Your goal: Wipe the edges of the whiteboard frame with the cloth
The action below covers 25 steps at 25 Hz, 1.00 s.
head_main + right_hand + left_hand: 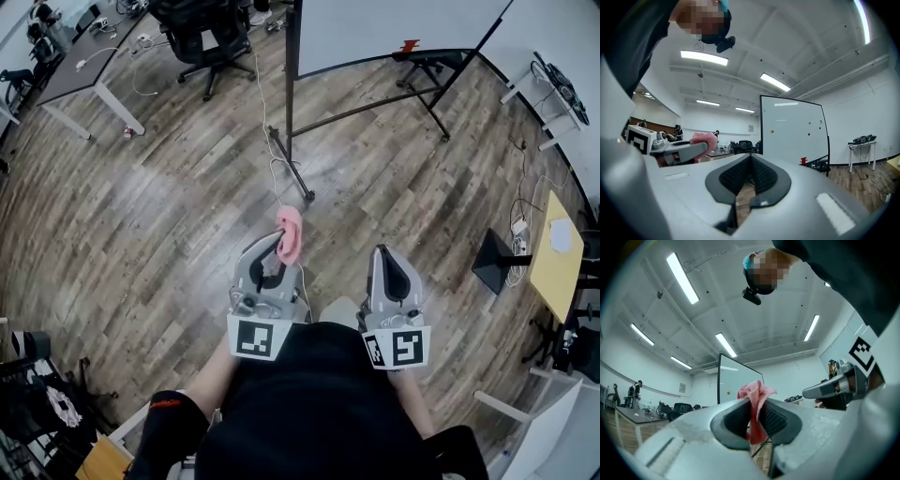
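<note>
left gripper [754, 417]: clamped on the crumpled pink cloth [757, 392], tuft past the tips
right gripper [750, 171]: jaws pressed together, empty
black-framed whiteboard [394, 28]: 12 o'clock, well apart from us
how: we'd step close, lay the tuft flat along the frame, grip firm

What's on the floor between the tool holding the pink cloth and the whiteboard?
Head view: between cloth and whiteboard, wood floor, a white cable and the stand leg.
</note>
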Each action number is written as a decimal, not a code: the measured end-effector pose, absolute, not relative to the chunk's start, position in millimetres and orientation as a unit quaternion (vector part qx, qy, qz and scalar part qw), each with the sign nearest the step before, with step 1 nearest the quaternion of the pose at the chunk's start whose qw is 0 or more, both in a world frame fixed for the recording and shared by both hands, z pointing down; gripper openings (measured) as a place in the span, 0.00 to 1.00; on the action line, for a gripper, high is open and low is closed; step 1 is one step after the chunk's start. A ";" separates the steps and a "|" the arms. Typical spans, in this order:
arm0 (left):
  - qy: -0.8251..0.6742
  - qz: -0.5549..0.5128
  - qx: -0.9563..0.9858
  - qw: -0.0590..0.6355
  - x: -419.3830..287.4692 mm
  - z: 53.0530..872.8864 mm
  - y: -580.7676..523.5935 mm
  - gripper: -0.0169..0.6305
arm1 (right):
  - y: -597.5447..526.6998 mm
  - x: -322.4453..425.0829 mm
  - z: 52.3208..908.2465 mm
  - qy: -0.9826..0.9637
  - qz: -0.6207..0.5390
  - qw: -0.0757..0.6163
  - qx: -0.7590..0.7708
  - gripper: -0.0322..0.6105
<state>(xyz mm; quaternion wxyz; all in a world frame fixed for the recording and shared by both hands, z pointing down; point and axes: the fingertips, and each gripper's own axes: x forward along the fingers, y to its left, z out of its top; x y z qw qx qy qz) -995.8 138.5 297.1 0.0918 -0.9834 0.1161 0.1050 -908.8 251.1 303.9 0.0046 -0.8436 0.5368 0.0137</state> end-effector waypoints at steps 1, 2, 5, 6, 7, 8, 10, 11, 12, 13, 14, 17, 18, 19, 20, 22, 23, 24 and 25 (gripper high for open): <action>0.116 0.105 -0.984 0.089 -993.4 297.0 133.6 0.10 | 247.0 -906.2 302.6 0.535 0.014 0.003 -0.844 0.05; 0.116 0.105 -0.984 0.087 -990.2 296.4 129.9 0.10 | 243.8 -902.6 301.6 0.534 0.014 0.002 -0.846 0.05; 0.111 0.106 -0.984 0.086 -980.8 296.8 124.8 0.10 | 237.7 -892.1 303.2 0.529 0.011 -0.001 -0.849 0.05; 0.110 0.106 -0.985 0.087 -978.5 297.8 124.0 0.10 | 236.4 -889.3 304.7 0.527 0.010 -0.002 -0.850 0.05; 0.109 0.105 -0.985 0.087 -976.4 298.9 123.2 0.10 | 234.9 -886.6 306.1 0.527 0.009 -0.002 -0.850 0.05; 0.109 0.104 -0.985 0.087 -974.1 300.1 121.9 0.10 | 232.9 -883.7 307.3 0.527 0.009 -0.003 -0.850 0.05; 0.109 0.101 -0.985 0.087 -968.2 302.4 118.1 0.10 | 226.6 -876.3 309.3 0.529 0.008 -0.003 -0.848 0.05; 0.110 0.101 -0.985 0.087 -964.3 303.3 115.7 0.10 | 222.9 -871.7 310.1 0.531 0.009 -0.003 -0.847 0.05; 0.112 0.101 -0.985 0.088 -959.8 303.8 113.3 0.10 | 219.3 -866.4 311.0 0.533 0.010 -0.002 -0.846 0.05; 0.113 0.101 -0.984 0.090 -954.6 304.3 111.0 0.10 | 216.2 -860.4 311.9 0.535 0.010 -0.001 -0.845 0.05; 0.116 0.101 -0.984 0.091 -948.7 304.6 108.7 0.10 | 213.3 -853.8 312.6 0.536 0.009 -0.001 -0.844 0.05; 0.127 0.098 -0.983 0.092 -927.0 304.4 99.3 0.10 | 203.0 -831.3 311.3 0.544 0.008 0.001 -0.839 0.05; 0.131 0.097 -0.983 0.089 -918.4 304.4 96.0 0.10 | 199.7 -822.4 310.7 0.547 0.008 0.001 -0.837 0.05; 0.134 0.097 -0.982 0.087 -909.3 304.7 93.0 0.10 | 196.5 -812.7 310.7 0.550 0.008 0.000 -0.835 0.05; 0.137 0.096 -0.982 0.085 -899.6 305.4 90.1 0.10 | 193.1 -802.0 311.3 0.551 0.007 0.000 -0.834 0.05; 0.141 0.094 -0.982 0.086 -878.4 307.7 83.8 0.10 | 186.1 -778.7 314.1 0.554 0.004 0.000 -0.833 0.05; 0.144 0.092 -0.982 0.086 -867.1 309.0 80.5 0.10 | 182.9 -766.6 315.5 0.556 0.002 0.000 -0.831 0.05; 0.148 0.090 -0.981 0.085 -855.5 310.2 77.5 0.10 | 180.3 -754.6 316.7 0.558 0.000 0.000 -0.830 0.05; 0.152 0.090 -0.981 0.085 -843.8 310.7 74.9 0.10 | 178.2 -742.4 317.7 0.560 -0.002 -0.001 -0.828 0.05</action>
